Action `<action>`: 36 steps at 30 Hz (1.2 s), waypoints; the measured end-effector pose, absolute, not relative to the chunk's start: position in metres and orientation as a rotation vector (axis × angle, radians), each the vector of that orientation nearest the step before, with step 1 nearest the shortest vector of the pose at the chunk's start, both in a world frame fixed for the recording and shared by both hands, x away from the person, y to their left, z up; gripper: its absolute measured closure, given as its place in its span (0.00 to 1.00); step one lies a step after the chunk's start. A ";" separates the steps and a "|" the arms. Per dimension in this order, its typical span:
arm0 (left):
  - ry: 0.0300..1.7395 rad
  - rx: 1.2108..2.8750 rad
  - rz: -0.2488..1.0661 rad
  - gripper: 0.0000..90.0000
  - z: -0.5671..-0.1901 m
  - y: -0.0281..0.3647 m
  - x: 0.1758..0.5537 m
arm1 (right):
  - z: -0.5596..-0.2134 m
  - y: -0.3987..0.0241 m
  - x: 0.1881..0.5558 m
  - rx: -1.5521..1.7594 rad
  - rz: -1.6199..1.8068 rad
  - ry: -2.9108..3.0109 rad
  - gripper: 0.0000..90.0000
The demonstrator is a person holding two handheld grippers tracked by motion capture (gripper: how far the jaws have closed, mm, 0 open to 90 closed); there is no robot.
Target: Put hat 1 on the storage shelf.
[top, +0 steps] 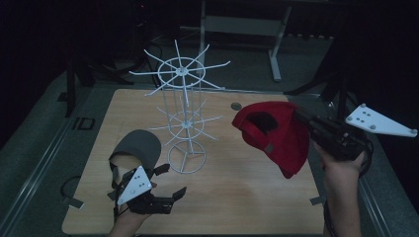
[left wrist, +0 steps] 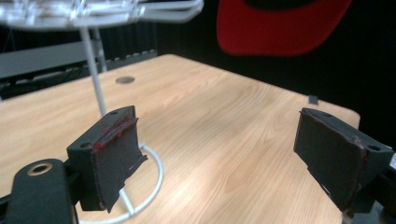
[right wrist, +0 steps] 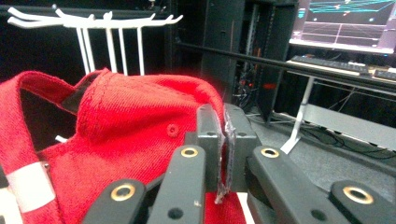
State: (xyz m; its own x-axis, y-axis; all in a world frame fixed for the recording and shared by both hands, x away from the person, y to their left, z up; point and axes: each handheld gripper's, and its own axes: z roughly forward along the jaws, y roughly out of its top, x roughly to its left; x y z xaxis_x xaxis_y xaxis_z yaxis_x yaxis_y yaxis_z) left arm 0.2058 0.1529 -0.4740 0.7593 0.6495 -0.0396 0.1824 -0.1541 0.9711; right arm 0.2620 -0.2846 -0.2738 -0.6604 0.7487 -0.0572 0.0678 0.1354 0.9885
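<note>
Wooden table (top: 237, 192), red cap (top: 276, 133) aloft, pinched in right tool (right wrist: 224, 135)

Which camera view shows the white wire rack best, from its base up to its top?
The high view: the white wire rack stands whole on the table, ring base to top spokes. The left gripper view shows its pole, part of the base ring and blurred upper spokes; the right gripper view shows some hooks.

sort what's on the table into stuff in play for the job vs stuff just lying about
In play:
- red cap, held up off the table in the shut right gripper
- white rack, likely where caps hang
- grey cap, on the table by the open left gripper

Lying about:
- round grommet in the tabletop
- tape bits at the table edges
</note>
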 end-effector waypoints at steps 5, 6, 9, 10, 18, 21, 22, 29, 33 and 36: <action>0.698 1.716 0.461 0.16 -0.492 0.156 0.205 | -0.262 -0.282 0.269 0.795 1.558 1.824 0.97; 0.703 1.711 0.460 0.16 -0.494 0.157 0.205 | -0.259 -0.280 0.271 0.796 1.543 1.815 0.97; 0.713 1.702 0.475 0.16 -0.499 0.159 0.204 | -0.253 -0.278 0.279 0.811 1.530 1.806 0.97; 0.720 1.695 0.485 0.16 -0.500 0.159 0.203 | -0.251 -0.277 0.282 0.816 1.527 1.805 0.97; 0.744 1.685 0.506 0.16 -0.508 0.161 0.201 | -0.236 -0.262 0.299 0.839 1.534 1.785 0.97; 0.749 1.688 0.503 0.16 -0.510 0.162 0.201 | -0.232 -0.256 0.303 0.841 1.537 1.780 0.97; 0.751 1.687 0.504 0.16 -0.510 0.162 0.201 | -0.230 -0.254 0.304 0.846 1.536 1.775 0.97; 0.756 1.677 0.510 0.16 -0.510 0.164 0.200 | -0.223 -0.234 0.311 0.826 1.535 1.789 0.97; 0.763 1.671 0.504 0.16 -0.511 0.164 0.200 | -0.226 -0.225 0.312 0.814 1.534 1.812 0.97; 0.765 1.674 0.501 0.16 -0.512 0.164 0.200 | -0.230 -0.221 0.313 0.808 1.527 1.832 0.97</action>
State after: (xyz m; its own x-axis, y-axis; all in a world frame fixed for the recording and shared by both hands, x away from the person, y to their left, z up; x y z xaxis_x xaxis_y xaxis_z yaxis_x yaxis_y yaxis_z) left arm 0.1996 0.1637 -0.5125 0.6943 0.7161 -0.0720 0.2202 -0.1161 0.9685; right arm 0.3132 -0.2208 -0.2301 -0.6250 0.7772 -0.0725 0.0689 0.1474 0.9867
